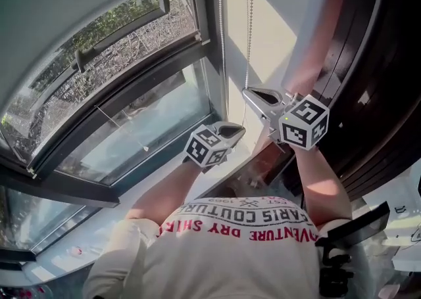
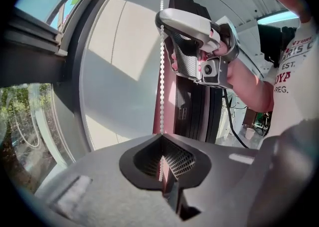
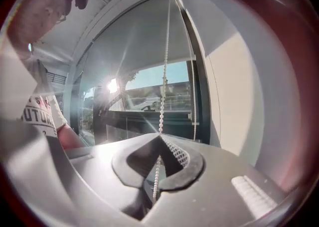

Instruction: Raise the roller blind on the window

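The grey roller blind [image 3: 134, 46] covers the upper part of the window, and its fabric fills the top left of the head view [image 1: 59, 2]. Two strands of its white bead chain [image 1: 248, 28] hang beside the window frame. My right gripper [image 1: 251, 92] is shut on the right strand, which runs between its jaws [image 3: 159, 133]. My left gripper [image 1: 233, 128] sits lower and to the left. It is shut on the other strand [image 2: 162, 61], which enters its jaws [image 2: 160, 136]. The left gripper view shows the right gripper [image 2: 199, 36] above, held in a hand.
A dark window frame [image 1: 131, 81] and a pale sill [image 1: 151, 186] lie below the grippers. A pink curtain [image 1: 322, 28] and dark wooden panelling [image 1: 388, 81] stand close on the right. Black camera gear [image 1: 342, 252] sits at the bottom right.
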The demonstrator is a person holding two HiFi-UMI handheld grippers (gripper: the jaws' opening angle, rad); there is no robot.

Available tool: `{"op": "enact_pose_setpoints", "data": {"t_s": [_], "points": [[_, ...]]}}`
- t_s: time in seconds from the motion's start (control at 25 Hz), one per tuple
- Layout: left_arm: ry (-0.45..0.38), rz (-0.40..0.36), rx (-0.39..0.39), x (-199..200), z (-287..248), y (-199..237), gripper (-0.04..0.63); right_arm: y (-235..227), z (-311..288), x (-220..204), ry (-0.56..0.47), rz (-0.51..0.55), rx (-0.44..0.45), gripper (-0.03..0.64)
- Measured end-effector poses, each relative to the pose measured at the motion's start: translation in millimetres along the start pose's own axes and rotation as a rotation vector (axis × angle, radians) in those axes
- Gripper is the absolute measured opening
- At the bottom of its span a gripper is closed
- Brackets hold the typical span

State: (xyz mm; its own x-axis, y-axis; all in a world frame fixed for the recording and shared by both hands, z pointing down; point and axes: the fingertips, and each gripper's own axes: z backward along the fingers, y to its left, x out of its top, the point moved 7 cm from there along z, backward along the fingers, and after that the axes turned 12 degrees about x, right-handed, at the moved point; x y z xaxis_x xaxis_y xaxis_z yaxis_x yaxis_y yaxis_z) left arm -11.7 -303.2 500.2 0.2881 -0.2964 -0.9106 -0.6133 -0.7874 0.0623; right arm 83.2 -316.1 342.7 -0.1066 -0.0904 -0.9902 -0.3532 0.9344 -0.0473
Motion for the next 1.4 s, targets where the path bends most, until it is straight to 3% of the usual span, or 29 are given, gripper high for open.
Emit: {"op": "enact_pose_setpoints", "data": {"t_s": [0.4,0.84,0.96,1.16,1.4], "points": [[0.203,0.011,0.011,-78,-9,1,0.006,12,-24,-78,0.163,-0.063,0.034,0.007],[0.201,-0.009,-0.046,-82,-6,-5,0.012,13,-20,-84,0.147,-0.083,0.024,0.006],[0.156,-0.006,-0.067,-67,1,-6,0.044,13,-17,-84,0.149,-0.083,0.014,0.007],[-0.003,0.066,-0.085,-15,23,1,0.066,14,-12,-84,0.154,-0.083,0.004,0.008],[-0.179,0.054,-0.085,56,57,8,0.071,16,-5,-85,0.145,-0.098,0.002,0.008]]}}
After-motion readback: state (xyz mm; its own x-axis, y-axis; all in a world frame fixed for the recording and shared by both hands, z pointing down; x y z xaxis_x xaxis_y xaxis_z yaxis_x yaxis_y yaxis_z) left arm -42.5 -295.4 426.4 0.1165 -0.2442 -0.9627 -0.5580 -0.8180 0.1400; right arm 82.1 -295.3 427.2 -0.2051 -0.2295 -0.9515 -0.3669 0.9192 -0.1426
